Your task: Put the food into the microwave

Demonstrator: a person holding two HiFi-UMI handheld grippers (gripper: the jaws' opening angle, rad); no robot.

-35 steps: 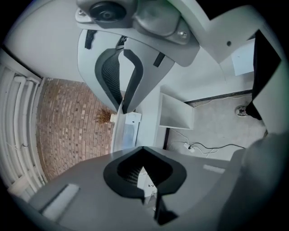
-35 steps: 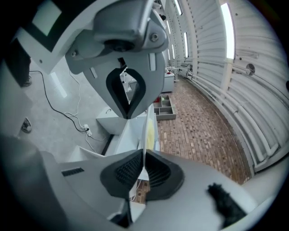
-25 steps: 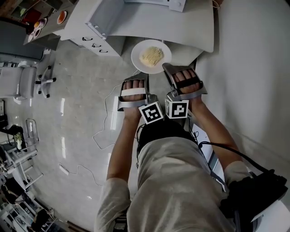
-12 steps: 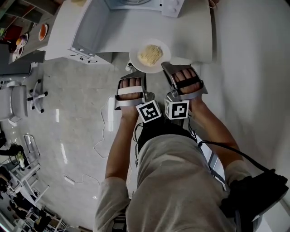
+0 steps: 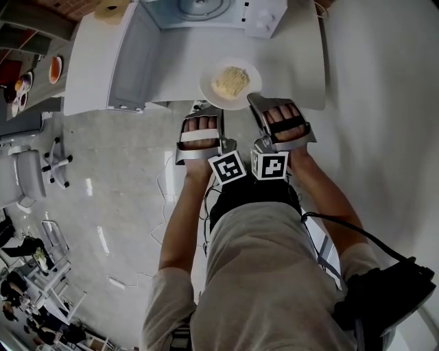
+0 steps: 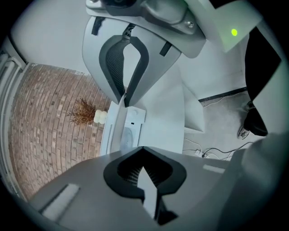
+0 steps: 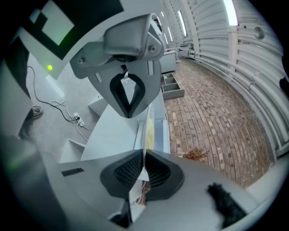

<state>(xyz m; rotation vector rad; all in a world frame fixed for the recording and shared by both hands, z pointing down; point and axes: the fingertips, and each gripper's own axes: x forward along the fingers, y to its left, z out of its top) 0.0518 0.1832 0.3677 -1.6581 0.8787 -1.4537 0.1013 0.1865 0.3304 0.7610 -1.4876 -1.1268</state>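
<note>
Status: mid-carry, food not in yet. We hold the plate (image 5: pixel 208 86) with the food (image 5: pixel 230 82), a pile of pale noodles, over the near edge of the white counter (image 5: pixel 302 62), a little short of the microwave (image 5: pixel 264 17). Part of the plate hangs past the counter edge on our side. From above we can't tell whether its base touches the top or floats over it.

Left gripper (image 5: pixel 206 110): clamped on the near-left rim. Its own view shows the thin white rim edge-on between pads that sit nearly together.
Right gripper (image 5: pixel 252 101): same on the near-right rim, jaws almost fully closed and pinching it, with a yellow sliver of food visible past them.

Done, by our read: microwave door (image 5: pixel 127 58) open to the left, turntable (image 5: pixel 199 8) exposed, plate gripped on both sides and lined up with the opening.
Left to do: push the plate into the cavity, set it on the turntable, release both sides, back out.

Blind spots:
- The head view crops the microwave at the top, so we see only the front of the cavity and part of the turntable. Roof clearance is unknown.
- From above, the jaw tips are hidden under the rim.
- The gripper views see the plate edge-on only, so we can't check that it's level.
- The shelf clutter at far left is too small to identify.
</note>
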